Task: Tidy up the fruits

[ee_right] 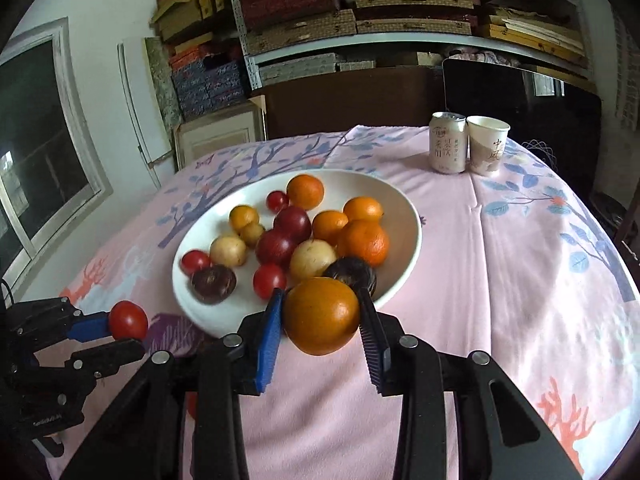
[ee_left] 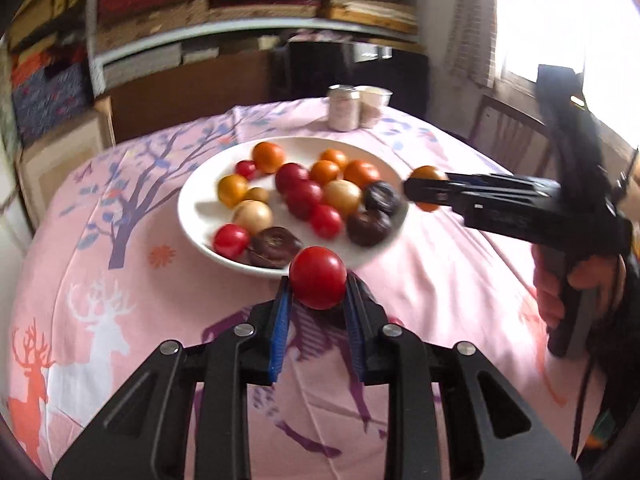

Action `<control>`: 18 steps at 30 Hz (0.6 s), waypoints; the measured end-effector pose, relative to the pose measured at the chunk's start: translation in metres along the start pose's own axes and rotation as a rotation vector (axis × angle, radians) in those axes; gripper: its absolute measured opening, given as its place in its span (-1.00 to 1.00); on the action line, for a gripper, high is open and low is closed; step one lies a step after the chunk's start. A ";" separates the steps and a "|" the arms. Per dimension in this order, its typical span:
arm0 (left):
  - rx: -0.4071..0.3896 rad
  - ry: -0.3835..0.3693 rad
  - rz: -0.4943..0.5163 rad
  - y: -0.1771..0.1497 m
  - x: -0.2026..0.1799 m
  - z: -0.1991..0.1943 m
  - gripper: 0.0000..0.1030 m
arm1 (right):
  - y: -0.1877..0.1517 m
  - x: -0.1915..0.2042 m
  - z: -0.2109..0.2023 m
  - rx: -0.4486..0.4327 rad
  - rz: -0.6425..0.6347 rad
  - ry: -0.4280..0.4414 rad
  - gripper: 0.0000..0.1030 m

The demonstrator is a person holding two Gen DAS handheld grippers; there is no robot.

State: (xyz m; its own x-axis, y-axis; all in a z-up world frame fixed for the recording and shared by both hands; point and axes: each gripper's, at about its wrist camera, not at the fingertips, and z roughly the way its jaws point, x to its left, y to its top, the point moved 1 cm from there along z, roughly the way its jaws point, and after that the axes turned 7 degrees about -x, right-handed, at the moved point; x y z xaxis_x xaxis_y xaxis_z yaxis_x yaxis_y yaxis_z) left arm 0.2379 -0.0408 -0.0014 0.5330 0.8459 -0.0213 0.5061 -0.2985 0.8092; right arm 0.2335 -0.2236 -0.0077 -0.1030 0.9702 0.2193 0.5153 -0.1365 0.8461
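A white bowl (ee_left: 192, 216) (ee_right: 404, 208) on the pink tablecloth holds several oranges, red tomatoes, pale yellow fruits and dark purple fruits. My left gripper (ee_left: 318, 286) is shut on a red tomato (ee_left: 317, 276), lifted just in front of the bowl's near rim; the right wrist view shows the same tomato (ee_right: 128, 320) in the left gripper (ee_right: 124, 334) at the lower left. My right gripper (ee_right: 320, 316) is shut on an orange (ee_right: 321, 314) above the bowl's near edge. In the left wrist view that orange (ee_left: 427, 174) sits in the right gripper (ee_left: 420, 192) beside the bowl's right rim.
A drink can (ee_right: 448, 142) and a paper cup (ee_right: 487, 144) stand together at the table's far side. A person's hand (ee_left: 560, 292) grips the right gripper's handle. A wooden chair (ee_left: 508, 128) stands at the far right. Shelves with stacked boxes (ee_right: 360, 12) fill the wall behind.
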 end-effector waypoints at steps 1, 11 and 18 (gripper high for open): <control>0.005 0.017 -0.008 0.008 0.005 0.005 -0.51 | 0.010 0.001 0.005 -0.001 -0.005 0.000 -0.28; 0.043 0.067 0.002 0.045 0.002 0.074 -0.51 | 0.068 -0.031 0.139 0.117 0.133 -0.032 -0.28; 0.073 0.065 -0.016 0.039 0.007 0.090 -0.49 | 0.072 -0.016 0.156 0.086 0.092 0.038 0.08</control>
State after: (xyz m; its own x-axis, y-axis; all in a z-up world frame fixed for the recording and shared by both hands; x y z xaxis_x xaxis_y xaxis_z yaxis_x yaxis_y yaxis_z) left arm 0.3225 -0.0868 -0.0229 0.4807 0.8769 0.0064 0.5633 -0.3143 0.7641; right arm 0.4051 -0.2175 -0.0265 -0.0831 0.9459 0.3136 0.5949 -0.2053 0.7771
